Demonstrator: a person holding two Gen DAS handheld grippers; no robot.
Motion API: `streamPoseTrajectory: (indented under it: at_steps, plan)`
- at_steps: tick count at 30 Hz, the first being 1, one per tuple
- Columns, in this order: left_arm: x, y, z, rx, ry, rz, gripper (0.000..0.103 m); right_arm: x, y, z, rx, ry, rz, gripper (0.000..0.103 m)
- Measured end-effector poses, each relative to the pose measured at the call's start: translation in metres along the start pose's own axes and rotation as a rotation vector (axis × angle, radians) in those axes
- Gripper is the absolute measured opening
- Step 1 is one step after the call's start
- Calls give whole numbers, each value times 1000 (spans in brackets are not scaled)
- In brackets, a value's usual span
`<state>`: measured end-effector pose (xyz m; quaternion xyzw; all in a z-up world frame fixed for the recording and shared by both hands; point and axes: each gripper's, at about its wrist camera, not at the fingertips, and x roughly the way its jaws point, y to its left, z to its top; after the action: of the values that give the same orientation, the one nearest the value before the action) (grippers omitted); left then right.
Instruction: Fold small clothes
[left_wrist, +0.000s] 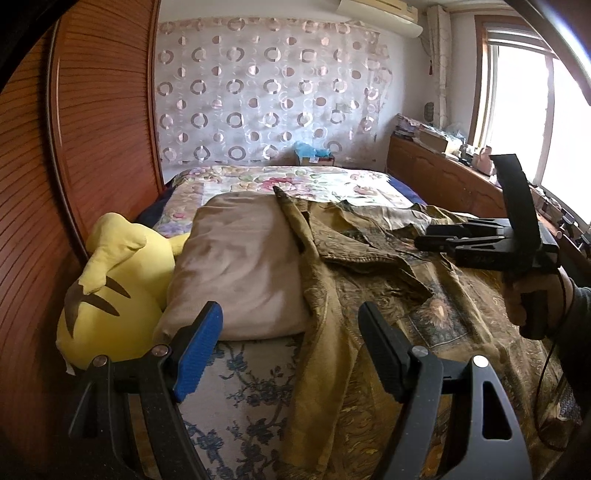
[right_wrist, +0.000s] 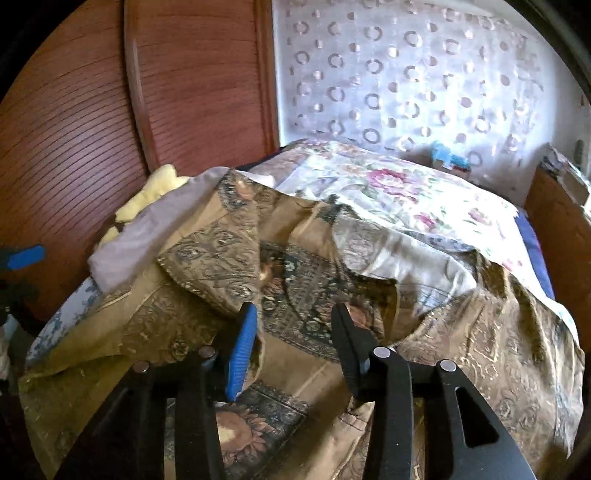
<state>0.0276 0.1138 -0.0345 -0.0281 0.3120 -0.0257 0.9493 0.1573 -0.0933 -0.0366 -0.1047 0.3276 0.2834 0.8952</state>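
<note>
**Between folds: both grippers free over the patterned shirt**

The task's thing, a gold-brown patterned shirt (right_wrist: 295, 280), lies spread and rumpled across the bed (left_wrist: 236, 384), directly beneath and ahead of both tools. The right gripper (right_wrist: 293, 347) hovers just above the shirt's middle with its 2 jaws parted and nothing pinched between them; the cloth shows through the gap. A flap of the shirt lies turned over just ahead of its blue pad, and a pale inner face of the fabric shows ahead to its right. The left gripper (left_wrist: 291, 350) stands wide open and empty, with the shirt's long left edge running down between its jaws. A beige pillow (left_wrist: 240, 266) lies ahead of it to the left, and a yellow plush toy (left_wrist: 110, 295) farther left.

By my judgement 1 fold is partly laid and this is the pause between grips. The next move calls for choosing a fresh edge, lowering each tool until 1 layer sits between the pads, closing, then carrying it across without dragging the layers below.
</note>
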Motion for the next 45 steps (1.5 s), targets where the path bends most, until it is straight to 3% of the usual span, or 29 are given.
streamPoseTrajectory:
  at_steps: [10, 15, 20, 25, 29, 36, 45]
  plan:
    - [3, -5, -3, 7, 13, -8, 77, 27, 31, 5, -125, 49, 102, 45]
    - [7, -5, -3, 12, 19, -8, 77, 49, 42, 10, -210, 136, 46, 46]
    - [14, -3, 1, 13, 23, -7, 77, 48, 21, 24, -115, 105, -33, 46]
    - [28, -3, 10, 22, 27, 4, 77, 29, -18, 20, 20, 93, -111, 46]
    - [47, -7, 21, 37, 46, 5, 77, 4, -36, 8, 49, 81, -112, 46]
    - [82, -19, 43, 72, 84, -37, 58, -46, -56, -27, 47, 91, -98, 50]
    - [123, -30, 64, 86, 133, -23, 50, -107, -96, -80, 100, 148, -177, 50]
